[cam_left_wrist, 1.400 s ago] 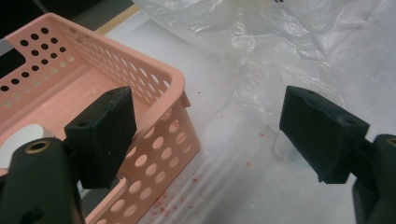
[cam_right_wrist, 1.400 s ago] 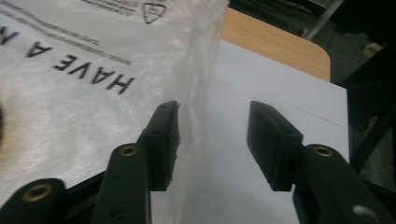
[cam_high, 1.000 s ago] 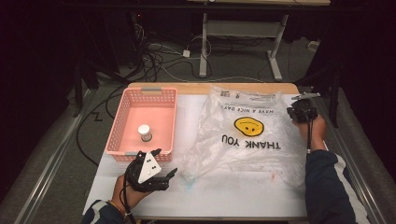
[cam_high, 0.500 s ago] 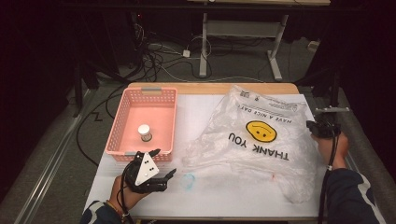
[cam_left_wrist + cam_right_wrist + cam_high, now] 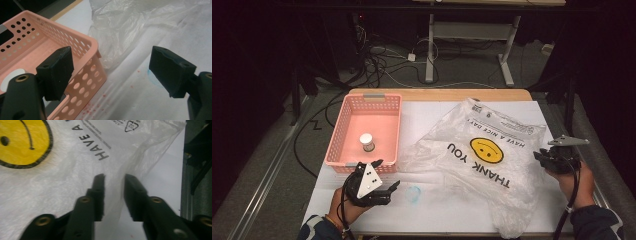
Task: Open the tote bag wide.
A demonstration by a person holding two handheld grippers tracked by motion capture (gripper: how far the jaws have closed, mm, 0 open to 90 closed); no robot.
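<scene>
My plastic bag (image 5: 482,150) is clear, milky white where it creases, printed with a yellow smiley face (image 5: 486,150) outlined in black and black lettering reading THANK YOU and HAVE A NICE DAY. The basket (image 5: 343,131) beside it is salmon pink, its walls dotted with round holes. The small jar (image 5: 367,142) in it looks white-capped. Both my grippers, left gripper (image 5: 379,187) and right gripper (image 5: 546,159), are black. The table cover (image 5: 422,112) is white with red specks and a pale blue ring (image 5: 413,193).

Plastic bag (image 5: 482,165) flat on table (image 5: 427,112); right tool (image 5: 546,159) at its edge, jaws just opened.
</scene>
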